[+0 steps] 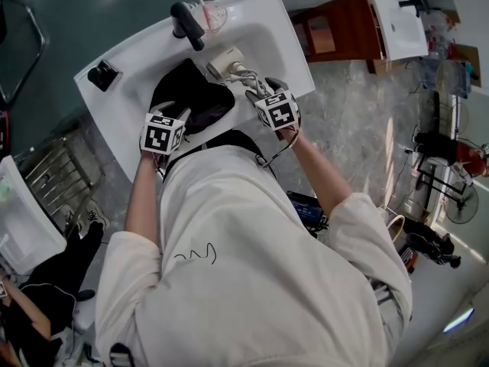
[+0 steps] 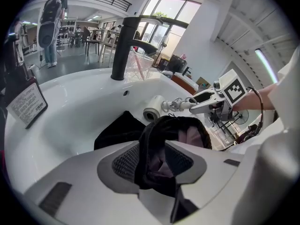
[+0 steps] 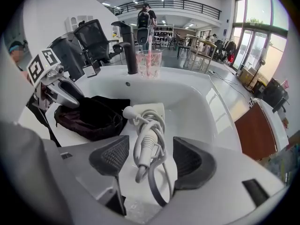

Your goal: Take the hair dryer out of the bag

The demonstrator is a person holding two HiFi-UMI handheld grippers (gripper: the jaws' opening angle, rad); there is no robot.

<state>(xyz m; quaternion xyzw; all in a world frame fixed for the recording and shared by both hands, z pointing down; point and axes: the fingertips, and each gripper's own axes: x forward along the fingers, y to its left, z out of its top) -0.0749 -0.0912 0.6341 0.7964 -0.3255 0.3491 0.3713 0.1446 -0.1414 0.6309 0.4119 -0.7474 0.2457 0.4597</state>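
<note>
The white hair dryer (image 1: 226, 61) lies outside the bag in the white basin (image 1: 267, 21), its cord bundled along the handle (image 3: 147, 125). The black drawstring bag (image 1: 191, 98) lies slumped beside it, its mouth toward me. My left gripper (image 1: 179, 116) is at the bag's near edge. A fold of bag fabric (image 2: 159, 149) hangs loosely between its parted pads. My right gripper (image 1: 257, 90) stands open over the dryer's cord and handle, with the pads clear of them on both sides.
A black faucet (image 1: 187, 23) and a clear cup with a pink toothbrush (image 1: 212, 14) stand at the basin's far rim. A small black sign holder (image 1: 103, 73) sits on the left rim. A wooden cabinet (image 1: 336, 29) stands to the right.
</note>
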